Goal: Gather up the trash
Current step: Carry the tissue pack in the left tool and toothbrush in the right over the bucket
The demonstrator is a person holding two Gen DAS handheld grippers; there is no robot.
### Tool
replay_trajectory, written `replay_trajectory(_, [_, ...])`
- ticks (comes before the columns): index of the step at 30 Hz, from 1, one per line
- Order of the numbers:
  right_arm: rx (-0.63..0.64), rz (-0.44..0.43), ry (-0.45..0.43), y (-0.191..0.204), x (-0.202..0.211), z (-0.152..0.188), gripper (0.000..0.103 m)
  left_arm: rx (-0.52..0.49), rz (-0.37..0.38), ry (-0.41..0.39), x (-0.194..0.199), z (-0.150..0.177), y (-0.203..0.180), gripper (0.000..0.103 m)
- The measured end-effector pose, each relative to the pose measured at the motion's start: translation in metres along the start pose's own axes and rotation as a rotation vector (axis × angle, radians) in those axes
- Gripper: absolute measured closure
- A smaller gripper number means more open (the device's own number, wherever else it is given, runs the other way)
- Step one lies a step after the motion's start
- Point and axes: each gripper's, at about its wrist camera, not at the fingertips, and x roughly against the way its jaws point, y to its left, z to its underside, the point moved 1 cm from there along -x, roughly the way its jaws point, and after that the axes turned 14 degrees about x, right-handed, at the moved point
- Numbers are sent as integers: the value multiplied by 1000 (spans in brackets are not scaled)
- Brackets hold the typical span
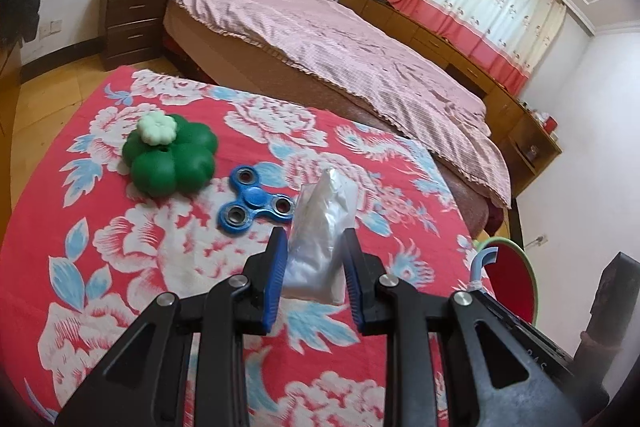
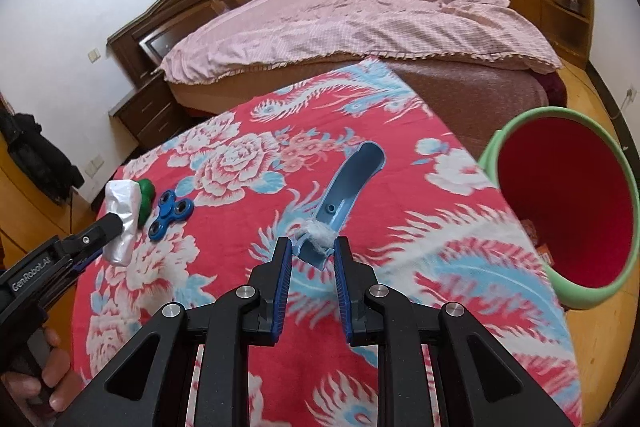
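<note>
A person working two hand-held grippers over a table draped in a red flowered cloth (image 1: 132, 267) holds a piece of rubbish in each. The left gripper (image 1: 316, 243) has its blue-padded jaws closed partway on a crumpled silver packet (image 1: 320, 227), pinching its lower half while the top sticks up past the fingertips; the right wrist view shows the same packet (image 2: 122, 223) raised off the cloth in front of a green flower-shaped toy (image 2: 146, 195). The right gripper (image 2: 312, 247) has its jaws drawn in on the near end of a curved blue plastic piece (image 2: 340, 199), which carries a tuft of white fluff (image 2: 320, 231) and points away over the cloth. A blue fidget spinner (image 1: 256, 203) lies on the cloth just beside the green toy (image 1: 172, 155), which has a pale green cap, both left of the packet. A bin (image 2: 560, 211) with a pale green rim and red inside stands past the table's right edge, its mouth tipped toward the right camera. Behind the table is a bed (image 2: 360, 23) with a pink cover, a dark wooden headboard and a bedside cabinet (image 1: 128, 23)
</note>
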Motion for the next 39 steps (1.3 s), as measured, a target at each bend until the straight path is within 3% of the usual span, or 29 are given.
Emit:
replay_trajectory(22, [-164, 55, -110, -83, 79, 33, 82, -166, 75, 102, 4, 51, -89, 76])
replay_trajectory(39, [-334, 112, -118, -165, 92, 65, 82, -331, 147, 220, -34, 102, -174, 76])
